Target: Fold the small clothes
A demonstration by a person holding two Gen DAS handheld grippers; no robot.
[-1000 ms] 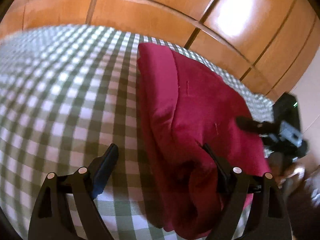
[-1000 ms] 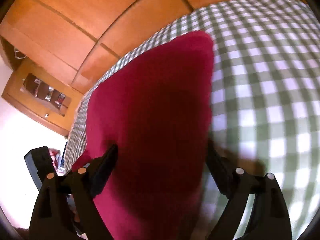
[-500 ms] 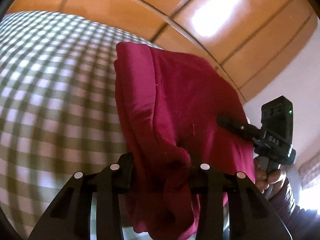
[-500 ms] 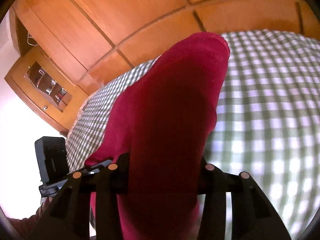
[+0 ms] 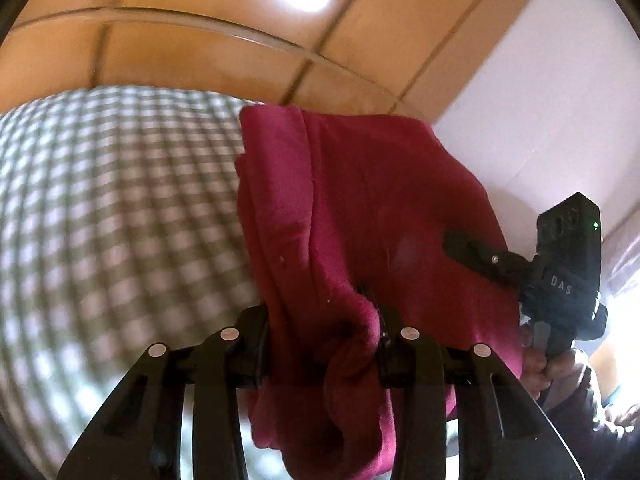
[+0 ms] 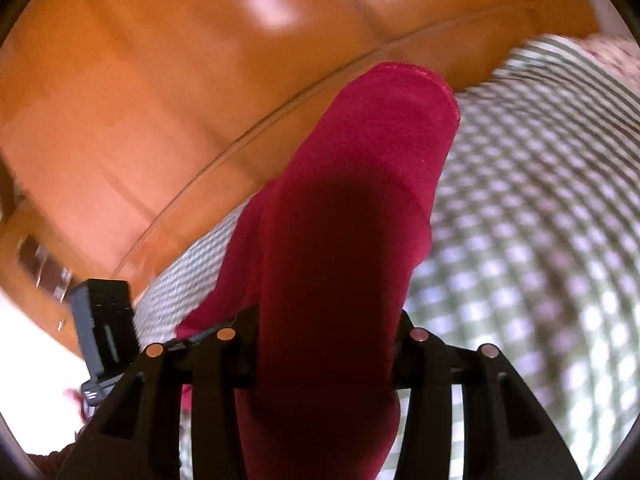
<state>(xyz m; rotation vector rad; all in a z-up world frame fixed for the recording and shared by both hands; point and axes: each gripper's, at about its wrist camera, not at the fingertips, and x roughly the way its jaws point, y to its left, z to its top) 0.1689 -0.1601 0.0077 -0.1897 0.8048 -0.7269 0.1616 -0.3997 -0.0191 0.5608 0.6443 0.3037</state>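
**Red cloth pinched at both near corners, lifted off the bed**

I have my left hand-held gripper (image 5: 322, 344) clamped on a bunched wad of the red cloth (image 5: 360, 208), and my right hand-held gripper (image 6: 326, 360) clamped on the same cloth (image 6: 360, 184) at its other near edge. From the left wrist view the cloth runs from between my jaws up toward 12 o'clock, its far end lying against the checked bed (image 5: 120, 208); in the right wrist view it stands as a tall band toward 12 o'clock.

The cloth looks soft, light and limp, a knit that sags and rolls into folds wherever I am not holding it. Nothing about it looks fragile or slippery, but several layers are already doubled up in each jaw, so I judge a layer could slide out if I pull hard. The best hold is on the corners or hem, thin and flat, not on a thick roll as the left one has now.

Around me: the bed cover fills 9 o'clock on the left view and 3 o'clock on the right. A wooden wardrobe (image 6: 160, 100) stands behind at 12 o'clock. My other gripper shows at 3 o'clock in the left view, touching the cloth. Nothing lies on the bed where the cloth could go down.
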